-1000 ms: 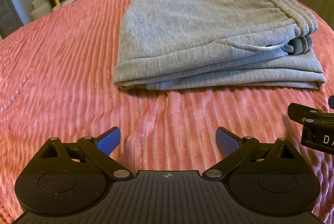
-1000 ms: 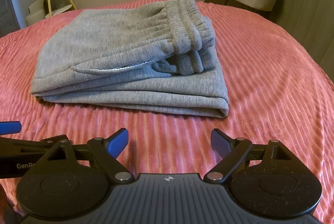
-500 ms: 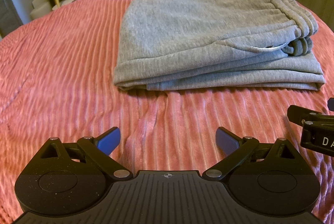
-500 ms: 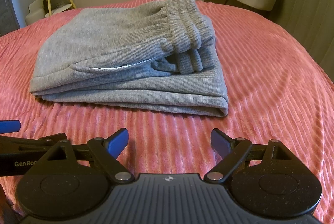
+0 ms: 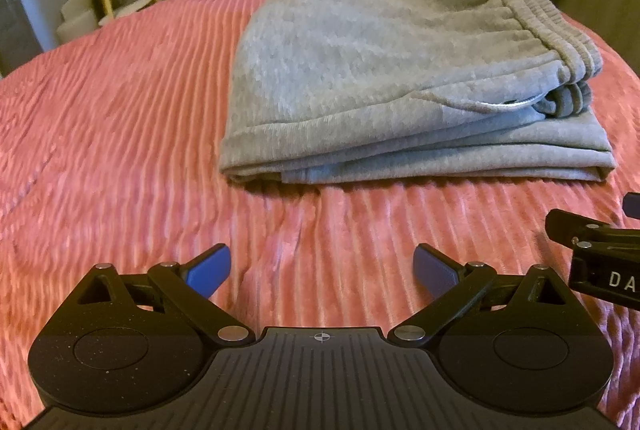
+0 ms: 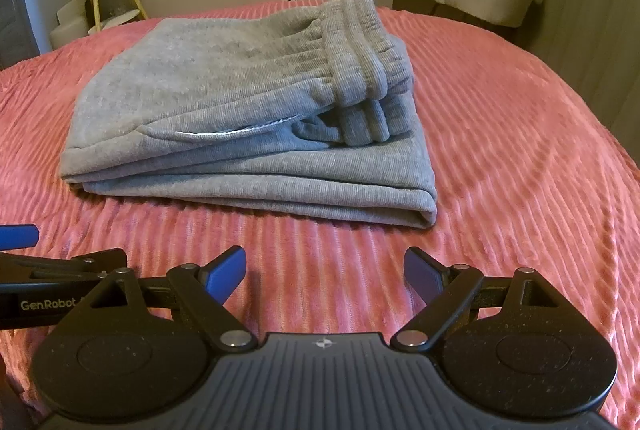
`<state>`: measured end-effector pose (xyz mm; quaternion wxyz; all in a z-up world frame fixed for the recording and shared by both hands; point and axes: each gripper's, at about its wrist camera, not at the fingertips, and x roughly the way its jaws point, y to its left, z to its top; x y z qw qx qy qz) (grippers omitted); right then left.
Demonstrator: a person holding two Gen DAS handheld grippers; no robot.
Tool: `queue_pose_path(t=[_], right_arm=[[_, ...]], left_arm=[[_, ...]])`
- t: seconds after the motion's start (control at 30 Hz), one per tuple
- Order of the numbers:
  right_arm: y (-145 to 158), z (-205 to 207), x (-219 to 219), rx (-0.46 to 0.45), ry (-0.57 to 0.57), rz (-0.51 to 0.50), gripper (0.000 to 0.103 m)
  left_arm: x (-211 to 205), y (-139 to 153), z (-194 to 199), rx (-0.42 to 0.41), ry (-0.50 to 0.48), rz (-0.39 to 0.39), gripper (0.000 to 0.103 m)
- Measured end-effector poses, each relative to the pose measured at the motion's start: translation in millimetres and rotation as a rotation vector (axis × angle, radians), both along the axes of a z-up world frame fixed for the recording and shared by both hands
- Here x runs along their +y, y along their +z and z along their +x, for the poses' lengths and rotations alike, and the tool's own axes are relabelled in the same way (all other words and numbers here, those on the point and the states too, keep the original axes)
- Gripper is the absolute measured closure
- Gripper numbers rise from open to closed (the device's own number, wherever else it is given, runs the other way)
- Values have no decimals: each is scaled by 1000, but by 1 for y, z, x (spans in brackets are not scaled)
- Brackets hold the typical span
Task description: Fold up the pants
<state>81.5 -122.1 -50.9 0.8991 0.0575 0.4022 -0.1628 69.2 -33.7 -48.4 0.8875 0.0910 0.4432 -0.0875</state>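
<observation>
Grey pants [image 5: 400, 77] lie folded in a stack on the pink ribbed bedspread [image 5: 120, 109], waistband [image 6: 360, 49] on top at the stack's right end. Left gripper [image 5: 322, 270] & right gripper [image 6: 324, 272] both sit just short of the pants' near edge, not touching; fingers [image 5: 208, 270] spread wide, holding nothing. Right gripper's fingers [image 6: 226, 272] same.
</observation>
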Motion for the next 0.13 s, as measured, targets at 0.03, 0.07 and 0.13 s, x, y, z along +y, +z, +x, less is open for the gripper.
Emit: queue_pose_path(t=[0.03,0.07,0.13], right_arm=[[0,0,1,1,0,-2,17],[0,0,1,1,1,-1,17],[0,0,1,2,2,2,17]], left_arm=[[0,0,0,-3,-3,2,2],[-1,0,-1,-4,-6,2,2],[-1,1,-1,-2,-10,2,2]])
